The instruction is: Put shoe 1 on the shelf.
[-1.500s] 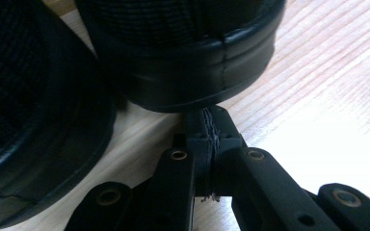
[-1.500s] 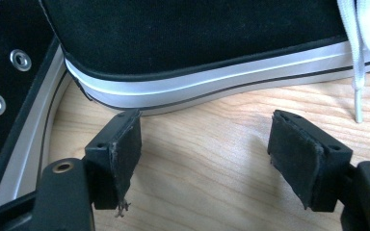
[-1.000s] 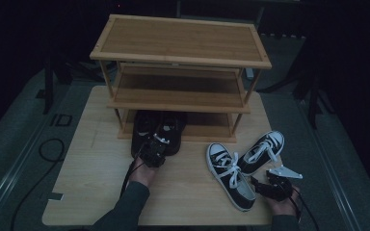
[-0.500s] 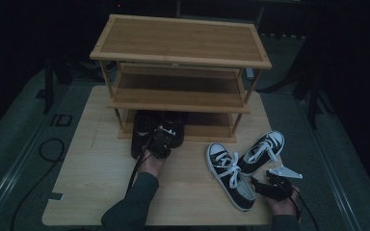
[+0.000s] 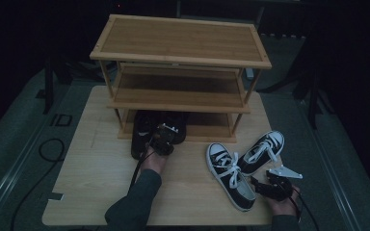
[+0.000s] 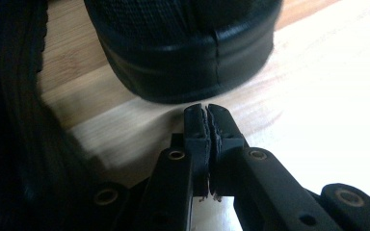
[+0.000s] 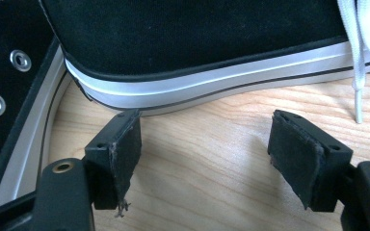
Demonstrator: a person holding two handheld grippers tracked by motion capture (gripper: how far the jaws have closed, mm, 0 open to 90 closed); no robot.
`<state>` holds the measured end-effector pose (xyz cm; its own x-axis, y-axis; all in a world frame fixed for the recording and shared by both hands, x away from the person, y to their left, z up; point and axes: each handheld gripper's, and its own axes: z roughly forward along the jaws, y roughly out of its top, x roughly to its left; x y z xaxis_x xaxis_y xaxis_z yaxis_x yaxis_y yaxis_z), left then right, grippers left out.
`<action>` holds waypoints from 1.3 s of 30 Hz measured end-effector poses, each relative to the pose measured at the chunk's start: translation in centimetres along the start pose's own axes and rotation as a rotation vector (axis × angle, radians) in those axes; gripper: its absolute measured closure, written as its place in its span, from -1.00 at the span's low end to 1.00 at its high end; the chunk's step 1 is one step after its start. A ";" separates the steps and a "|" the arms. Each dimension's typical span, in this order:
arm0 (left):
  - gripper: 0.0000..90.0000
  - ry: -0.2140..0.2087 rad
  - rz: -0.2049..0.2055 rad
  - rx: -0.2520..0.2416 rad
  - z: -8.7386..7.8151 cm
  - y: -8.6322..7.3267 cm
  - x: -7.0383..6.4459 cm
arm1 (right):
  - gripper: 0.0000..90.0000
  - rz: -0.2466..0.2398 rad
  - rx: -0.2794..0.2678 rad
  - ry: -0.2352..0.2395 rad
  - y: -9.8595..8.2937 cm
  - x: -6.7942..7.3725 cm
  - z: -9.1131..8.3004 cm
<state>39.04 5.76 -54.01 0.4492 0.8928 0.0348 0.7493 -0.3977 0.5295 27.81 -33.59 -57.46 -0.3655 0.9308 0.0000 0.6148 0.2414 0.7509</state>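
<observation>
Jaws of the left gripper are pressed together on nothing, and a black shoe sits just past their tips on the rack's bottom shelf. Right gripper has its jaws wide apart over bare table, the white sole of a sneaker just beyond them; a 2nd sneaker lies alongside.
</observation>
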 end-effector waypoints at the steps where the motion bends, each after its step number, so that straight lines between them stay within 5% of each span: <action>1: 0.93 0.000 0.007 -0.006 -0.3 -0.2 0.0 | -0.39 -0.001 0.000 0.000 0.0 0.0 0.0; 15: 0.94 -0.021 0.032 -0.037 -3.9 -4.6 1.0 | -0.39 0.000 0.000 0.000 0.0 0.0 0.0; 21: 0.96 -0.015 0.003 0.000 -4.5 -7.4 3.1 | -0.39 0.000 0.000 0.000 0.0 0.0 0.0; 26: 0.99 0.032 -0.016 0.007 -4.7 -7.7 4.6 | -0.39 0.000 0.000 -0.001 0.0 0.0 0.0; 39: 0.96 0.057 -0.057 0.002 -5.5 -9.0 7.2 | -0.39 0.000 0.000 0.000 0.0 0.0 0.0</action>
<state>32.92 16.96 -53.86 0.3772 0.9246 0.0526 0.7741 -0.3460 0.5301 27.80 -33.58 -57.46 -0.3649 0.9310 0.0000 0.6151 0.2410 0.7507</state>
